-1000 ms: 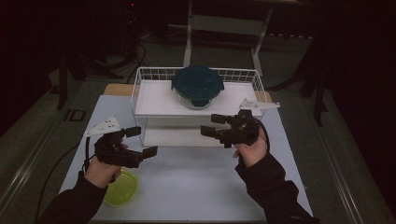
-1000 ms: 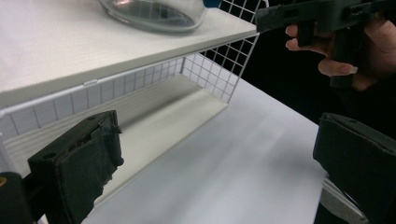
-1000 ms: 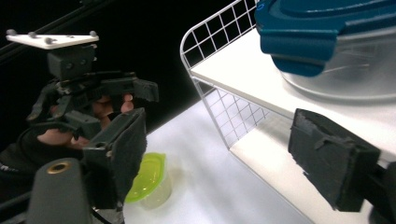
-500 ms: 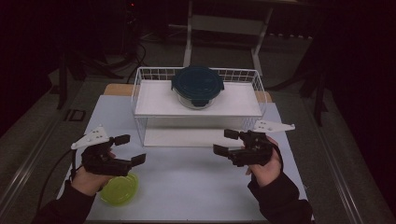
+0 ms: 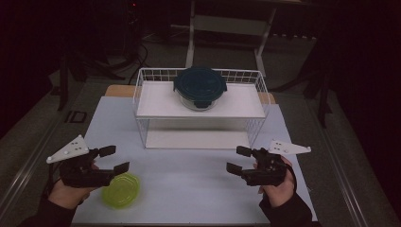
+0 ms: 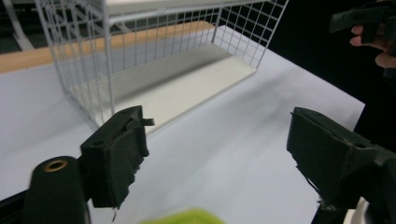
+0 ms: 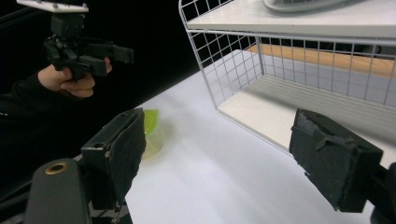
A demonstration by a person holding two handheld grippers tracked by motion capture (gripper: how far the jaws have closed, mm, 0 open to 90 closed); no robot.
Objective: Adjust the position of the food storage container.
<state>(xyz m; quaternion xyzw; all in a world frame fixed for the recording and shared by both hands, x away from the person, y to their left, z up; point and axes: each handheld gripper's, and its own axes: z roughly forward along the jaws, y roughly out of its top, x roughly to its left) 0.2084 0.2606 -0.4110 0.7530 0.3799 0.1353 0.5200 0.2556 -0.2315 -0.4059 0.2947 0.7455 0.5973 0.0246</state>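
Observation:
My left gripper (image 5: 115, 159) hovers near the table's front left, just above a yellow-green bowl (image 5: 120, 190). Its jaws stand open and have just been closing, with nothing between them (image 6: 224, 158); the bowl's rim (image 6: 187, 217) peeks in below. My right gripper (image 5: 238, 160) is at the front right, open and empty (image 7: 219, 158), facing the bowl (image 7: 152, 126) and the left gripper (image 7: 79, 46) across the table. A dark teal lidded container (image 5: 200, 85) sits on top of the white wire rack (image 5: 156, 97).
The rack stands at the back middle of the white table (image 5: 189, 189), with a lower shelf (image 5: 194, 139) open to the front. A wooden strip (image 5: 118, 91) runs behind it. Dark floor and metal frames surround the table.
Both hands have drawn back from the rack toward the table's near edge and spread slightly apart. The left gripper now sits beside the green bowl.

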